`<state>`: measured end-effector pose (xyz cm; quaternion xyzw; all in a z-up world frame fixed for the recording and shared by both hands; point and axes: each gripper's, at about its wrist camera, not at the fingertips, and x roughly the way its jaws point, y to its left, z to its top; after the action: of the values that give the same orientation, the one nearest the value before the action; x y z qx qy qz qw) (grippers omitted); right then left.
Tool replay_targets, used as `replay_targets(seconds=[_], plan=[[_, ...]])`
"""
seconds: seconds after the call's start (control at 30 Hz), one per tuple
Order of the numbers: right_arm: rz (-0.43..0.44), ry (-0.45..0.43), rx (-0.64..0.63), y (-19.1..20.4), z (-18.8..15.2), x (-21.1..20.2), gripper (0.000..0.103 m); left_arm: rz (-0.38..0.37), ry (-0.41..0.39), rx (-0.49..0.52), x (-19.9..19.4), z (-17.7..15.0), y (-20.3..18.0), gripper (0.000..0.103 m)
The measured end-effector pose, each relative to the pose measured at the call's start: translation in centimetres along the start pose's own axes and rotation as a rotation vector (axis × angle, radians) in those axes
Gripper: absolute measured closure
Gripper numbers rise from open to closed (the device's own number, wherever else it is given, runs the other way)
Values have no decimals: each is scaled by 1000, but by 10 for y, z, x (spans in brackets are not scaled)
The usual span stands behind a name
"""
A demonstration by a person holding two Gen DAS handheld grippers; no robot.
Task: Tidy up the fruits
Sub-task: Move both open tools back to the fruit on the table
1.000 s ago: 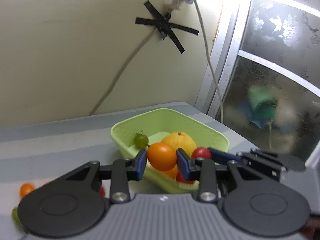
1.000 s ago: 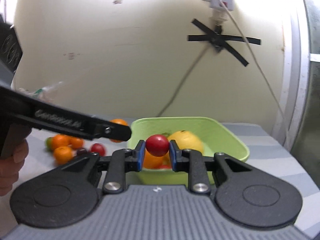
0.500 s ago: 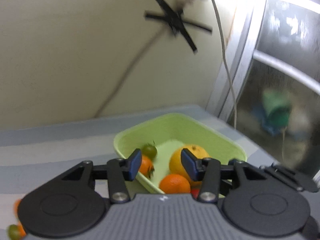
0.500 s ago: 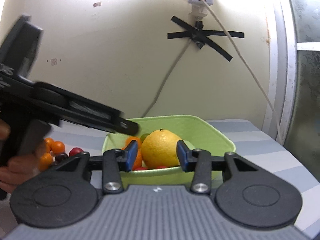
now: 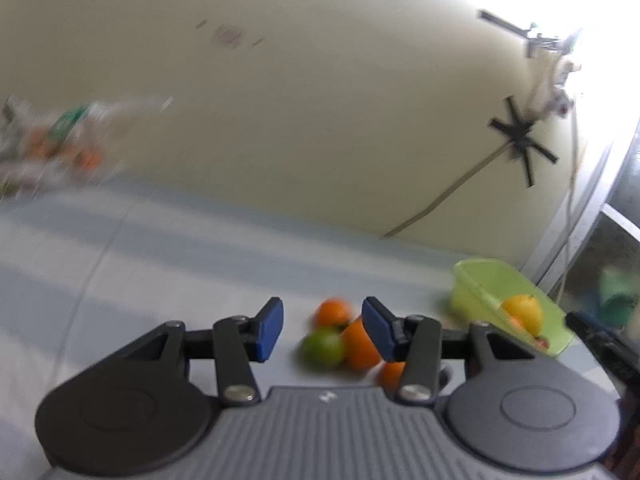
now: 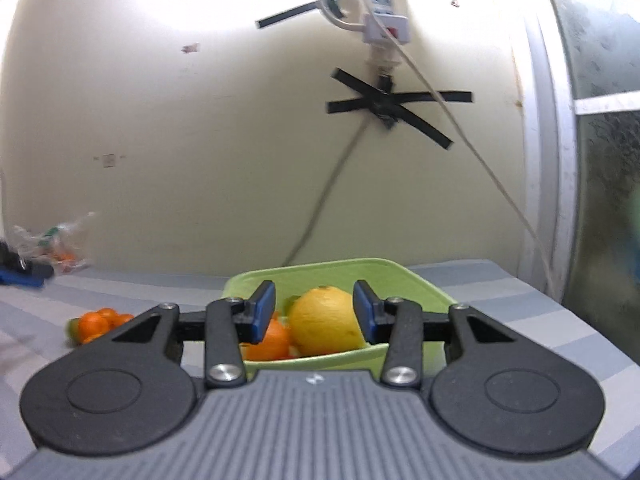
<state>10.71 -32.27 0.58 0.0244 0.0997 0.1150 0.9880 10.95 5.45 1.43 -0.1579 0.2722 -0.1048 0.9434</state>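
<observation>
We are looking first at the fruit. A small cluster of loose fruit, several round orange tangerines [image 5: 362, 346] and one round green fruit [image 5: 323, 347], is lying on the grey-and-white striped tablecloth [image 5: 160, 248]. In the left wrist view this cluster is sitting just beyond the left gripper [image 5: 322, 330], showing in the gap between its blue-padded fingertips [image 5: 269, 330], with one tangerine partly hidden behind the right-hand pad. We are seeing nothing pressed between those pads: the jaws are standing apart and empty, having just been opening. The picture is blurred, so we cannot tell how close the tips are to the fruit.

Further to the right in that view, the light green plastic basket [image 5: 480, 280] is sitting near the wall, well apart from the cluster, holding a large yellow-orange citrus [image 5: 522, 312].

In the right wrist view the same basket [image 6: 400, 276] is lying directly ahead of the right gripper [image 6: 315, 314]. The big citrus [image 6: 326, 326] is appearing between its blue pads [image 6: 264, 316], yet it is resting inside the basket beyond them, beside an orange tangerine [image 6: 272, 340]. These jaws are also standing apart, gripping nothing, having just been opening. The loose cluster [image 6: 98, 322] is lying on the cloth well to the left of this gripper.

Behind everything, we are seeing a cream wall with crossed black tape [image 6: 392, 104] and a white power strip [image 6: 386, 20], and a crumpled clear plastic bag [image 6: 56, 246] at the far left.
</observation>
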Motion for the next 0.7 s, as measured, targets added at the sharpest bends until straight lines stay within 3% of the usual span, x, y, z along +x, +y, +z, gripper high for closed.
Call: replay_targets(seconds=[0.17, 0.3, 0.43, 0.63, 0.7], plan=[[193, 44, -69, 43, 3, -7, 57, -59, 34, -86, 12, 0, 20, 58], [290, 120, -249, 99, -5, 5, 57, -107, 33, -105, 20, 1, 17, 58], [339, 170, -390, 135, -10, 27, 57, -134, 9, -1, 19, 5, -2, 58], [322, 227, -533, 160, -17, 65, 58, -154, -11, 98, 23, 13, -19, 58], [314, 249, -571, 168, -25, 67, 62, -145, -5, 119, 28, 14, -23, 58]])
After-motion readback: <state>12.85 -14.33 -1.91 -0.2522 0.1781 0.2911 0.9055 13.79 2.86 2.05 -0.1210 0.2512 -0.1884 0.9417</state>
